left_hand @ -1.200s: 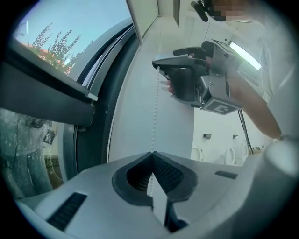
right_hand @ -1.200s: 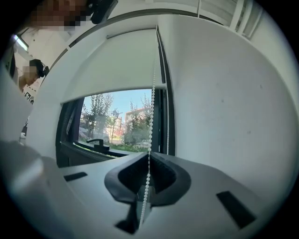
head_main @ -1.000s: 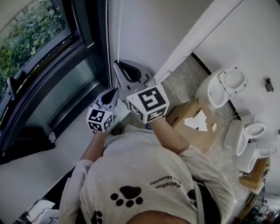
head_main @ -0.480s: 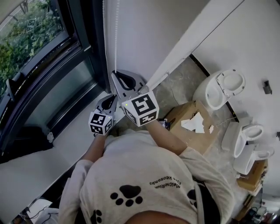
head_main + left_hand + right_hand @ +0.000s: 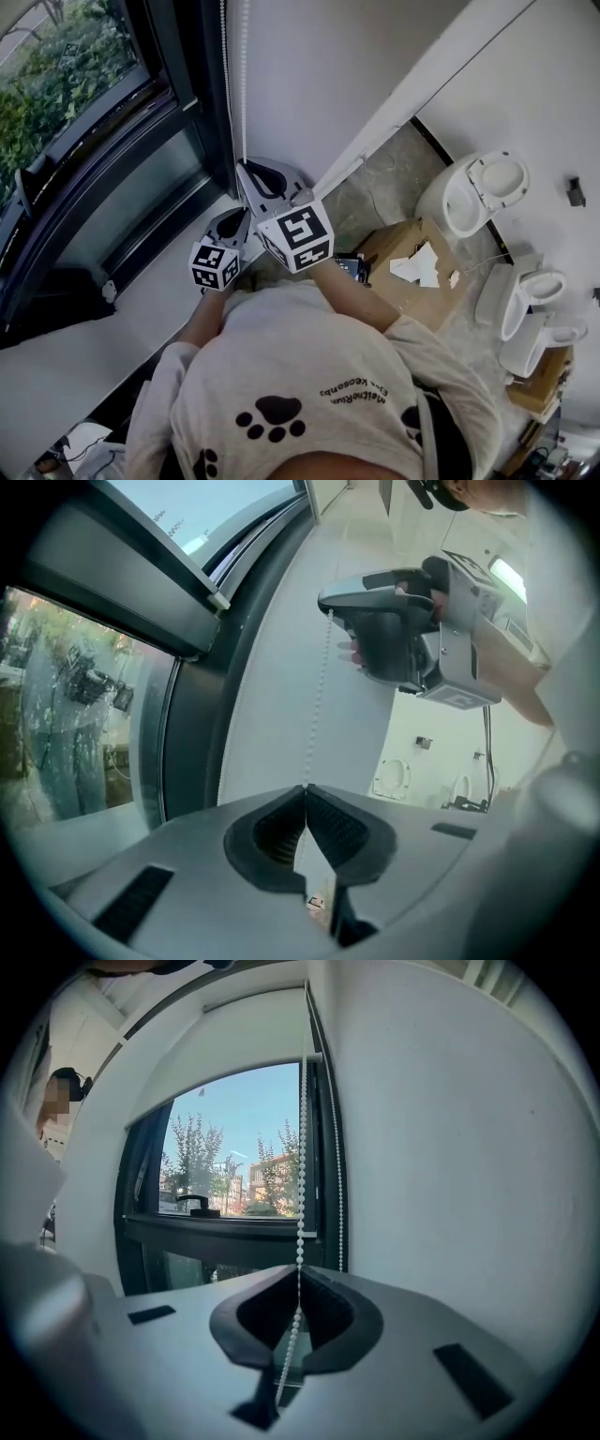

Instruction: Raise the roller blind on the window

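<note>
The bead chain [image 5: 301, 1194] hangs in a narrow slot between the dark window frame [image 5: 178, 141] and the white wall [image 5: 328, 75], with its second strand [image 5: 336, 1176] just beside it, nearer the wall. The right gripper [image 5: 243, 169] sits just above the left gripper [image 5: 247, 214] on the same strand, so very little free chain lies between them. Above the right gripper the strand runs unblocked. The white sill [image 5: 94, 347] lies below the left gripper. To the right, a cardboard box [image 5: 412, 272] and toilet bowls [image 5: 473, 192] crowd the floor [image 5: 384, 178].

Window [image 5: 234, 1166] left of bead chain [image 5: 301, 1194], wall [image 5: 450, 1194] to its right
</note>
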{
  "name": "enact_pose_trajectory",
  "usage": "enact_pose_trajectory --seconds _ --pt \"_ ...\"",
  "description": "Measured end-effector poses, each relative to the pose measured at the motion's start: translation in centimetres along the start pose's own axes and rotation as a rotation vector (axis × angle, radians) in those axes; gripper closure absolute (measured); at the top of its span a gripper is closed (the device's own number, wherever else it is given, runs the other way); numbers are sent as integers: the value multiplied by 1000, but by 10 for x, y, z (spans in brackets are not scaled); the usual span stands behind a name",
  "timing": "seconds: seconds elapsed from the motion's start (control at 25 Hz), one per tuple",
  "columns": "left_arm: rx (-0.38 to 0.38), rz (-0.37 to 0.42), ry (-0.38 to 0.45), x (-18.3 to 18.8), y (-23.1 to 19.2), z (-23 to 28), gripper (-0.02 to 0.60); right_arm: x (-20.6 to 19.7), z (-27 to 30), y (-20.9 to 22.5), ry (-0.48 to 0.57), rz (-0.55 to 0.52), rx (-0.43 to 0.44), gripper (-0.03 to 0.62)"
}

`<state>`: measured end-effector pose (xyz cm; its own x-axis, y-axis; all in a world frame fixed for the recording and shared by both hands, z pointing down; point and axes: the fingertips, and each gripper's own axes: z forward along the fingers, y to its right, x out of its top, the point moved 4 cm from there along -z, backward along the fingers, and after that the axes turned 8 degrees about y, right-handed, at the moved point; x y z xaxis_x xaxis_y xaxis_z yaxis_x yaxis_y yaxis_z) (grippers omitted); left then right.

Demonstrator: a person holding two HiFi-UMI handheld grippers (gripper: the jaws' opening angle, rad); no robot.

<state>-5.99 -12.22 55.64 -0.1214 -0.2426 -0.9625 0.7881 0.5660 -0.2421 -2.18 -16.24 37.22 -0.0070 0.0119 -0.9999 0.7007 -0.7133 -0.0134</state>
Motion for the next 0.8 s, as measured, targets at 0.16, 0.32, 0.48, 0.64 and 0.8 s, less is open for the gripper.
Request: enact_pose_trajectory --seconds 0.16,0.32,0.48,0.64,0.8 --pt "-50 -3 2 8 6 1 452 -1 2 1 -1 3 6 582" --pt "-79 8 18 34 10 -6 437 0 4 2 10 -1 10 582" --pt "-84 45 83 83 5 -21 436 0 2 2 18 -19 11 582" --pt "-111 102 188 156 8 -32 462 0 1 5 22 -21 7 582" --pt "-148 157 256 215 19 -40 462 -2 1 5 22 -24 5 582"
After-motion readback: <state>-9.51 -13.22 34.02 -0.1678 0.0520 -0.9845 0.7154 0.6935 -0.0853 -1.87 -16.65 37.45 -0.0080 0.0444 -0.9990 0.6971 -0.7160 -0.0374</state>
